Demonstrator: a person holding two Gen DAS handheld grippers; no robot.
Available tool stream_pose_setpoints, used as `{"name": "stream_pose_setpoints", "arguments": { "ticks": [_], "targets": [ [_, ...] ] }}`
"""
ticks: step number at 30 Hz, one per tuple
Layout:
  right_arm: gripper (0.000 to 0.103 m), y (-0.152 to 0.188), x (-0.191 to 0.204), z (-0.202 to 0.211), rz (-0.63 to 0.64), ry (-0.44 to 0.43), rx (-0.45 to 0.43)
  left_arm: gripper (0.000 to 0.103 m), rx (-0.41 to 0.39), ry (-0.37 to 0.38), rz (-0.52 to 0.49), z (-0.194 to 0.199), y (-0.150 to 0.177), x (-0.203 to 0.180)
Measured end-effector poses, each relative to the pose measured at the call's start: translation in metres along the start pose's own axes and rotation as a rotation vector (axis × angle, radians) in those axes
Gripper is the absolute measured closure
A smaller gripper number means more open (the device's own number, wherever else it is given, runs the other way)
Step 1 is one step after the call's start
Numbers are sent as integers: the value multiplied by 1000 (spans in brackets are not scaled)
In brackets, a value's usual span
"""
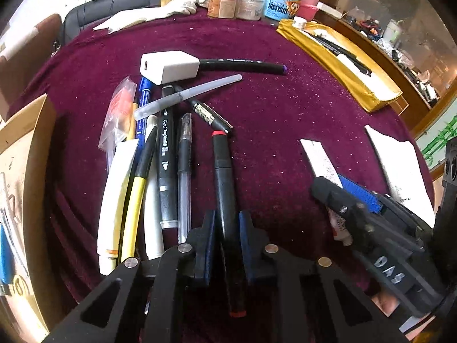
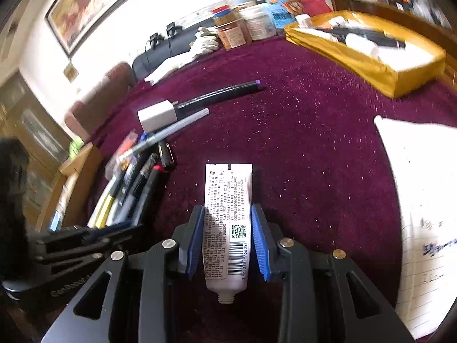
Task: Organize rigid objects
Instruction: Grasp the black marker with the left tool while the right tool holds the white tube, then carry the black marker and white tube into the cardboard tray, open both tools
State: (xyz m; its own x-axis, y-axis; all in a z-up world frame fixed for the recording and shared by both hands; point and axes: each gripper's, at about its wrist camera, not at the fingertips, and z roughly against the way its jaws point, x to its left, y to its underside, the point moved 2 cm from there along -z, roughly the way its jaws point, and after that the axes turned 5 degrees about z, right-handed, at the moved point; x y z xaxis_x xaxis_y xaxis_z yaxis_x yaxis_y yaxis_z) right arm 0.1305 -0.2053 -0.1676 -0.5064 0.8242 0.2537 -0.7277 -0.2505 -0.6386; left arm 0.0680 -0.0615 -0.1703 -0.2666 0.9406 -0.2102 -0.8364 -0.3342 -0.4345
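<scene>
On the maroon cloth (image 1: pixel 285 131), beside the pen pile, the left gripper (image 1: pixel 225 245) is clamped on a black red-tipped marker (image 1: pixel 222 171) near one end; it looks light, stiff and smooth, so a mid-barrel hold would likely tip less. The right gripper (image 2: pixel 227 243) pinches a white tube (image 2: pixel 227 223) across its flat, probably yielding body.

Maroon-clothed table (image 1: pixel 285 120): pen pile (image 1: pixel 160 154), white charger (image 1: pixel 168 67), gold tray (image 1: pixel 351 85), jars (image 1: pixel 251 3).

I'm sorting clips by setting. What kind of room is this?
Probably a home living room: a framed painting on the wall, a dark sofa behind, and a table under a maroon cloth strewn with pens and jars.
</scene>
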Motion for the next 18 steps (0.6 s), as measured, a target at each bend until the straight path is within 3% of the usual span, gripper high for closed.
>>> {"name": "stream_pose_setpoints", "arguments": {
  "ticks": [2, 5, 8, 13, 18],
  "targets": [
    [72, 2, 6, 2, 30, 30, -13, 88, -4, 140, 45, 8, 4, 7],
    [72, 3, 9, 15, 46, 29, -93, 88, -51, 188, 91, 30, 8, 18],
    [72, 6, 14, 23, 20, -11, -109, 88, -66, 253, 156, 56, 15, 38],
    [72, -1, 59, 51, 49, -232, -143, 88, -150, 257, 206, 121, 31, 80],
    [72, -6, 128, 54, 134, -443, -87, 88, -244, 182, 297, 172, 50, 149]
  ]
}}
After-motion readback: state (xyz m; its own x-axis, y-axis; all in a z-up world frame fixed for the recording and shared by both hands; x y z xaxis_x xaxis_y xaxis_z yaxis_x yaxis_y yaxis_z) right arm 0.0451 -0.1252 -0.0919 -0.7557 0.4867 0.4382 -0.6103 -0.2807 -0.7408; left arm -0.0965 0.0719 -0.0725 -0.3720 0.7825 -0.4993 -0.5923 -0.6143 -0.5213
